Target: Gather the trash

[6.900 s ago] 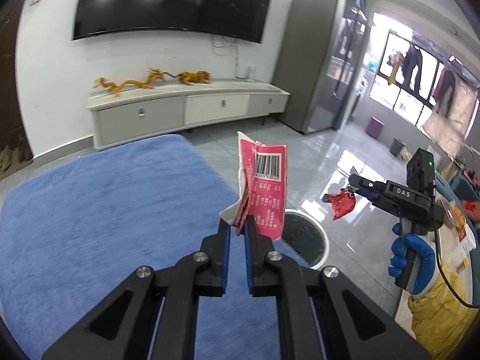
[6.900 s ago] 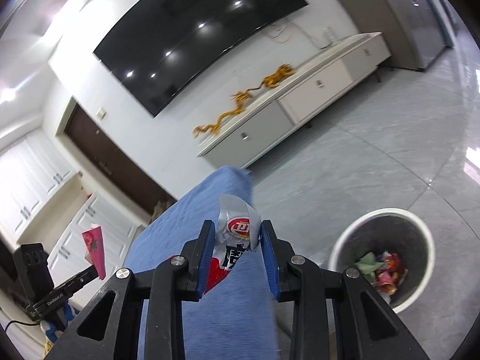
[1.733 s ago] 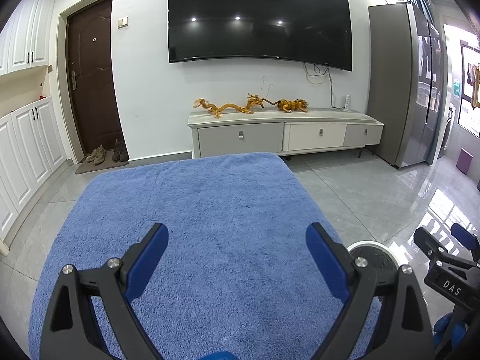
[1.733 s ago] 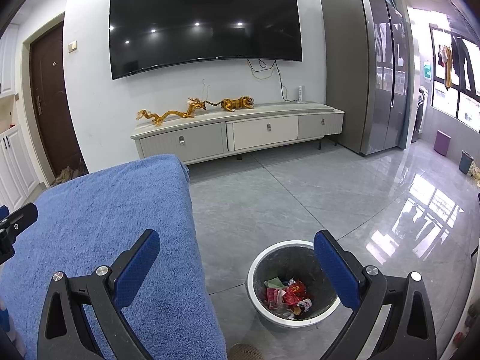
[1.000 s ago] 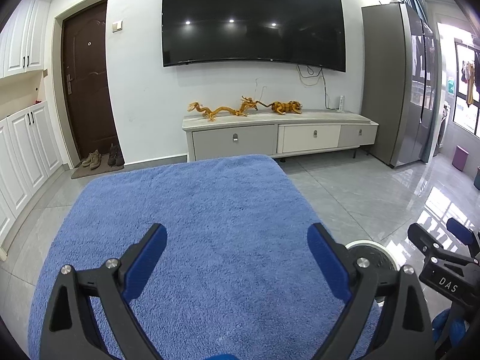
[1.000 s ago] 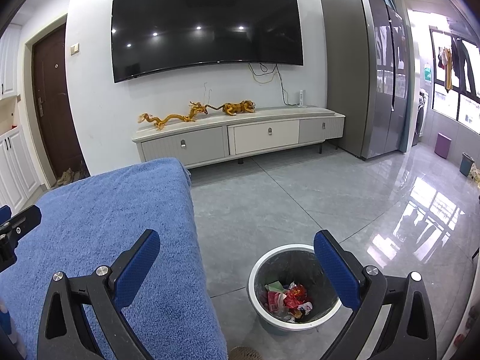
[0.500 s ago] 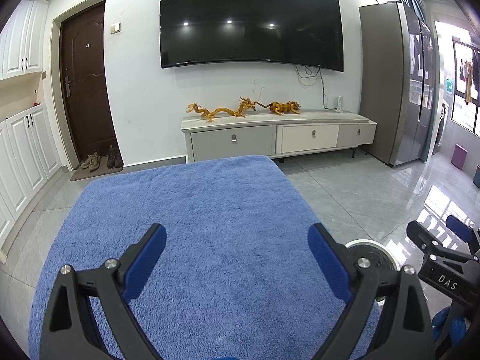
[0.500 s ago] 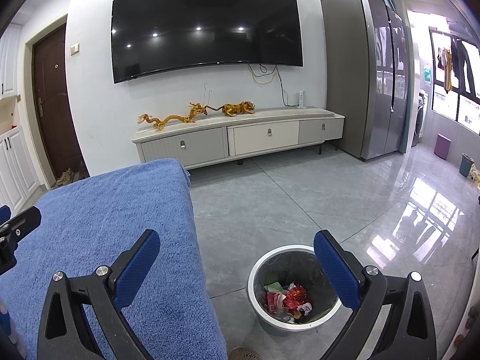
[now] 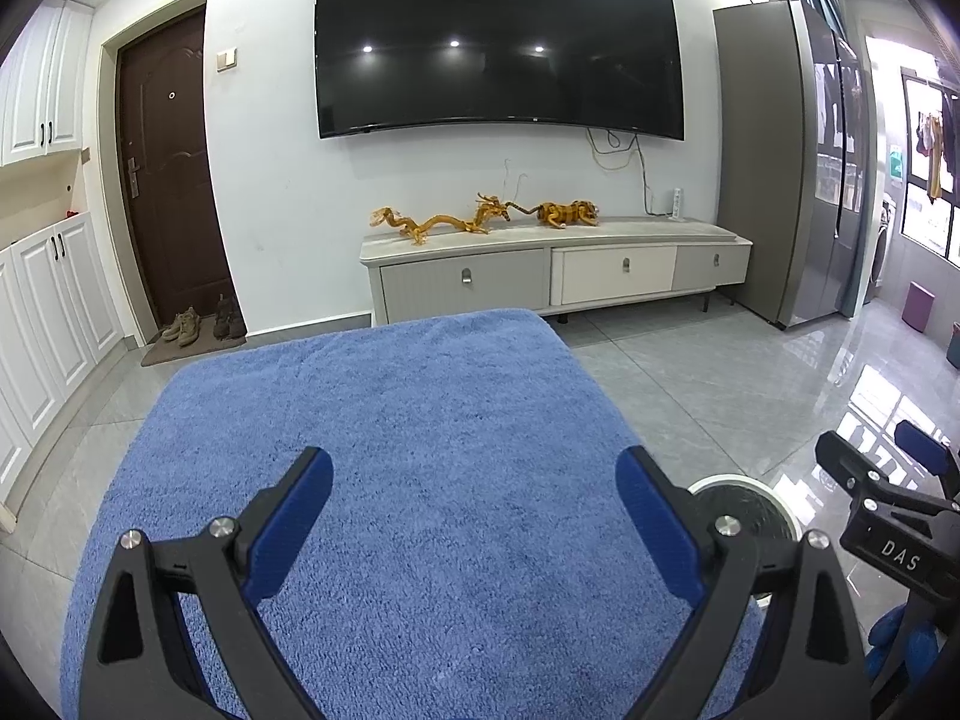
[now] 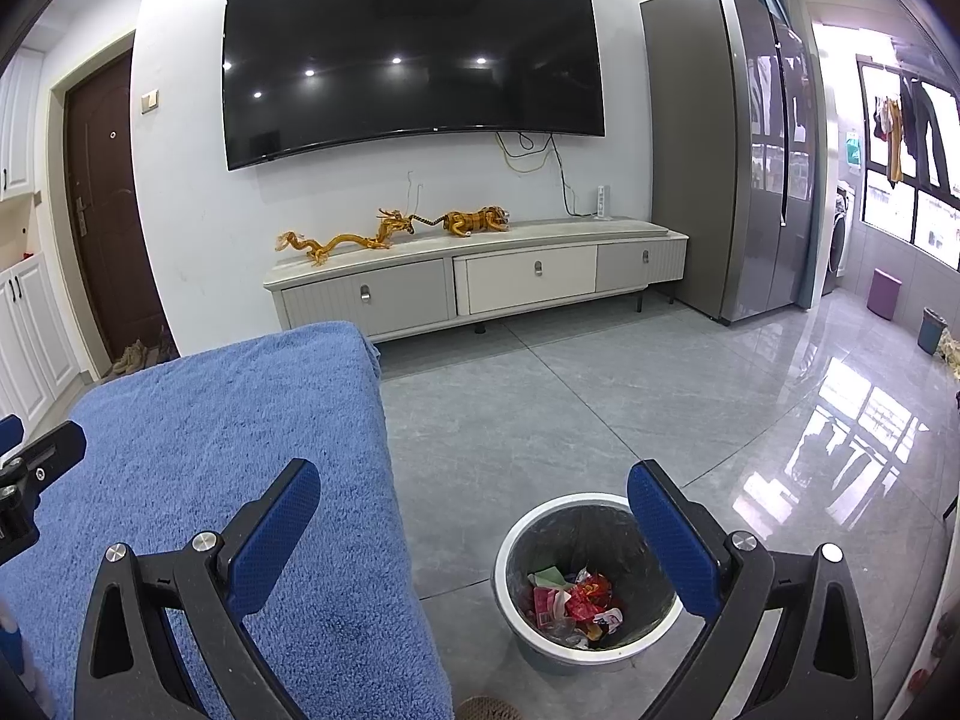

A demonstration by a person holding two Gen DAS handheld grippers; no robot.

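Observation:
My left gripper [image 9: 474, 516] hangs wide open over the blue towel-covered table [image 9: 384, 420], nothing between its blue pads. My right gripper [image 10: 474, 528] is also wide open and empty, straddling the table's right edge [image 10: 384, 480] and the floor. A white-rimmed grey trash bin [image 10: 540, 525] stands on the floor beside the table, with red, pink and green wrappers [image 10: 570, 597] lying in its bottom. In the left wrist view the bin [image 9: 744, 498] shows partly behind the right finger, and the other gripper [image 9: 882, 492] sits at the far right, held by a blue-gloved hand [image 9: 900, 648].
A low TV cabinet [image 10: 480, 288] with golden dragon figures stands against the far wall under a large dark TV [image 10: 414, 54]. A tall grey fridge [image 10: 726, 150] is to the right, a brown door [image 9: 168, 180] with shoes to the left. Glossy grey floor tiles [image 10: 660, 408] surround the bin.
Earlier each gripper was shut on a wrapper; now both are wide open and empty, and wrappers lie in the bin. Over the last second both views barely shift.

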